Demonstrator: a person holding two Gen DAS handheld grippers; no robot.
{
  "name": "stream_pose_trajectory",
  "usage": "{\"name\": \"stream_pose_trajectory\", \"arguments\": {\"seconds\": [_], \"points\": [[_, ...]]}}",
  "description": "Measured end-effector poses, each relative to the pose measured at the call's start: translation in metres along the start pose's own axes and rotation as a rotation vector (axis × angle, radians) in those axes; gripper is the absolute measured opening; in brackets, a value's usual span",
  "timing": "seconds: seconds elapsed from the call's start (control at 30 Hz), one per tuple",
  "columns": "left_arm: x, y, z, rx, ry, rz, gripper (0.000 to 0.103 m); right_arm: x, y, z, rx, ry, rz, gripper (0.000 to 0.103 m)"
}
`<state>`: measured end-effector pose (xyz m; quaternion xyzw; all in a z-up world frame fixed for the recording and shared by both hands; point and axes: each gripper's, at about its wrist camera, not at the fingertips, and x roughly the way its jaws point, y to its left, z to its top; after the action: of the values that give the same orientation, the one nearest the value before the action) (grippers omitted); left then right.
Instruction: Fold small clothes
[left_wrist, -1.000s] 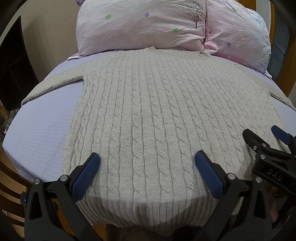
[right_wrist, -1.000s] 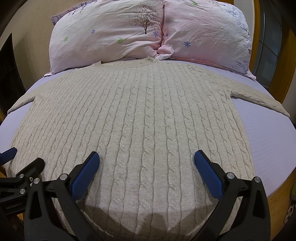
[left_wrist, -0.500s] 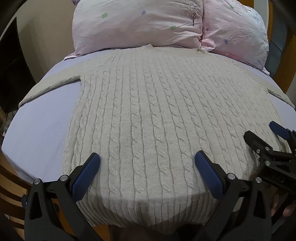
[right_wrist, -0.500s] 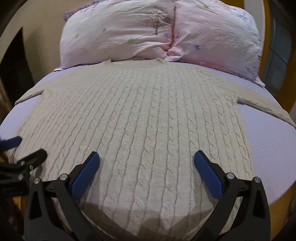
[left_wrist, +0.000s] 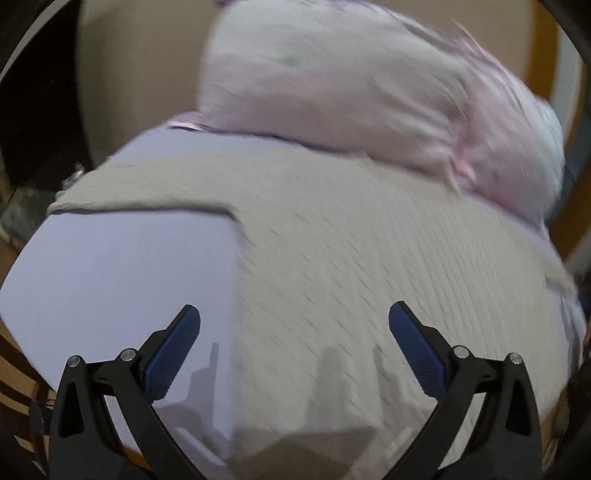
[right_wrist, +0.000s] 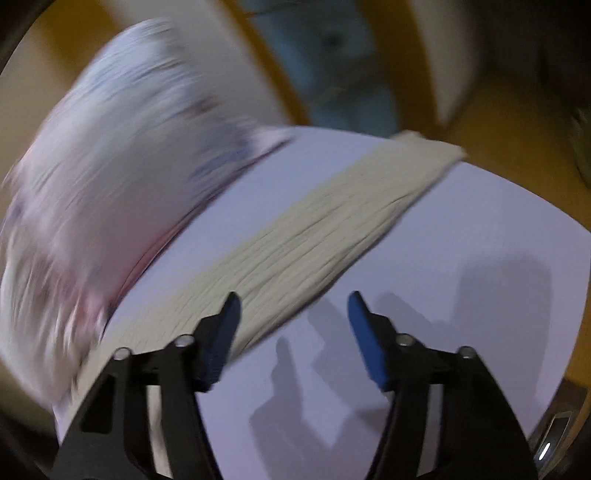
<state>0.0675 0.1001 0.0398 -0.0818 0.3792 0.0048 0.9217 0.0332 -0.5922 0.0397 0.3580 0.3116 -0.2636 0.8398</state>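
Observation:
A beige cable-knit sweater (left_wrist: 351, 258) lies flat on the lilac bed sheet (left_wrist: 122, 280), its neck toward the pillows. Its left sleeve (left_wrist: 140, 192) stretches out to the left. My left gripper (left_wrist: 293, 332) is open and empty above the sweater's lower left side edge. In the right wrist view the sweater's right sleeve (right_wrist: 314, 225) runs diagonally toward the far bed edge. My right gripper (right_wrist: 293, 321) is open and empty, its left finger over the near part of that sleeve. Both views are motion-blurred.
Pink flowered pillows (left_wrist: 369, 92) lie at the head of the bed, also blurred at the left of the right wrist view (right_wrist: 110, 166). Wooden bed frame (right_wrist: 517, 147) borders the sheet (right_wrist: 461, 277). Dark furniture (left_wrist: 33, 110) stands left.
Both grippers have swung apart: the left moved to the sweater's left side, the right turned to the right sleeve. The right jaws have narrowed a little. The sweater lies unchanged.

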Motion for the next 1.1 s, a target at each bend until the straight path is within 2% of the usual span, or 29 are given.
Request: {"name": "stream_pose_trajectory", "arguments": {"seconds": [0.1,0.13,0.27,0.3,0.4,0.5,0.57,0.6,0.7,0.8,0.83,0.9,0.93,0.97,1.0,1.03,1.1], "points": [[0.008,0.028,0.018,-0.06,-0.013,0.057,0.102,0.029,-0.029,0.034,0.158,0.031,-0.036,0.051],[0.013,0.039,0.025,-0.083,-0.003,0.085,0.102,0.034,-0.034,0.038,0.193,0.035,-0.039,0.045],[0.019,0.075,0.038,-0.193,-0.026,0.115,0.102,0.051,-0.056,0.062,0.343,0.001,-0.016,0.024],[0.02,0.088,0.042,-0.238,-0.042,0.115,0.102,0.055,-0.061,0.066,0.371,-0.006,-0.007,0.011],[0.015,0.119,0.043,-0.315,-0.075,0.125,0.102,0.062,-0.055,0.073,0.362,-0.025,-0.014,0.009],[0.014,0.147,0.047,-0.384,-0.099,0.125,0.102,0.028,0.02,0.069,0.077,-0.161,-0.007,0.007],[0.014,0.162,0.049,-0.437,-0.111,0.118,0.102,0.002,0.099,0.048,-0.147,-0.206,0.093,0.007],[0.014,0.17,0.05,-0.471,-0.121,0.103,0.102,-0.005,0.125,0.036,-0.215,-0.209,0.137,0.007],[0.017,0.182,0.052,-0.542,-0.132,0.088,0.102,-0.028,0.231,-0.028,-0.488,-0.17,0.324,0.007],[0.021,0.192,0.053,-0.612,-0.142,0.053,0.099,-0.025,0.327,-0.126,-0.742,-0.005,0.515,0.007],[0.023,0.194,0.054,-0.633,-0.142,0.043,0.096,-0.024,0.342,-0.152,-0.795,0.049,0.552,0.009],[0.026,0.201,0.054,-0.67,-0.139,0.025,0.093,-0.013,0.375,-0.215,-0.925,0.212,0.62,0.016],[0.03,0.206,0.055,-0.699,-0.134,0.018,0.091,-0.007,0.387,-0.248,-0.981,0.31,0.643,0.027],[0.032,0.211,0.054,-0.725,-0.128,0.012,0.089,-0.008,0.389,-0.269,-1.016,0.368,0.649,0.034],[0.036,0.217,0.054,-0.758,-0.12,0.002,0.087,-0.01,0.389,-0.283,-1.04,0.398,0.655,0.048],[0.04,0.223,0.055,-0.787,-0.115,-0.009,0.086,-0.016,0.386,-0.288,-1.046,0.39,0.667,0.06],[0.045,0.232,0.056,-0.822,-0.109,-0.01,0.082,-0.023,0.381,-0.276,-1.019,0.339,0.672,0.075]]}}
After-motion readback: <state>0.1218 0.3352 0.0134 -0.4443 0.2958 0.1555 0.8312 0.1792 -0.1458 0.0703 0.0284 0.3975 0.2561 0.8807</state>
